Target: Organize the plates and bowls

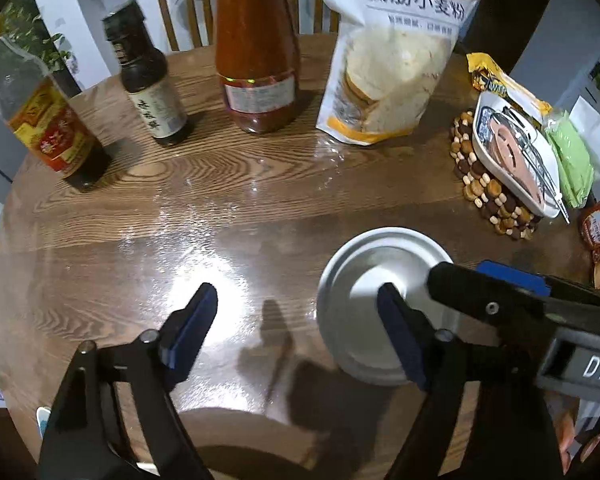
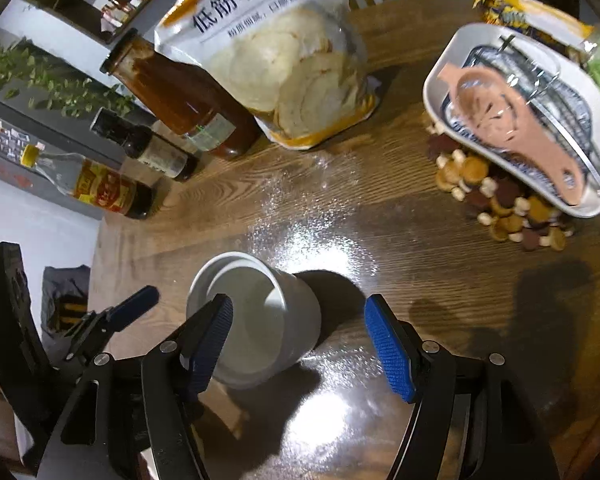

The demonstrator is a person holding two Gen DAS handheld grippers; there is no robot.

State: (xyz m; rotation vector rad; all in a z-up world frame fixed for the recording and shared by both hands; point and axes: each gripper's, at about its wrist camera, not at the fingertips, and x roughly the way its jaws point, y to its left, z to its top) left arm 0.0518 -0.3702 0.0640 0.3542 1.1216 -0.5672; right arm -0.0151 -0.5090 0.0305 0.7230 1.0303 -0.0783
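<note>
A white bowl (image 1: pixel 364 272) (image 2: pixel 260 320) stands upright on the round wooden table (image 1: pixel 180 200), near its front edge. My right gripper (image 2: pixel 300 344) is open and straddles the bowl's right wall: one blue pad (image 2: pixel 212 340) is inside the bowl, the other pad (image 2: pixel 388 348) is outside with a clear gap. In the left wrist view the right gripper (image 1: pixel 472 276) comes in over the bowl's right rim. My left gripper (image 1: pixel 300 328) is open, its right finger (image 1: pixel 400 336) in front of the bowl, its left finger over bare table. Seen from the right wrist, the left gripper (image 2: pixel 136 304) is beside the bowl, apart from it.
At the back stand a vinegar bottle (image 1: pixel 52 132), a dark bottle (image 1: pixel 152 96), a red sauce bottle (image 1: pixel 256 60) and a flour bag (image 1: pixel 392 52). A white dish (image 1: pixel 512 160) with a rack and pink spoon sits on a beaded trivet (image 1: pixel 480 192) at the right, by snack packets. A chair stands behind.
</note>
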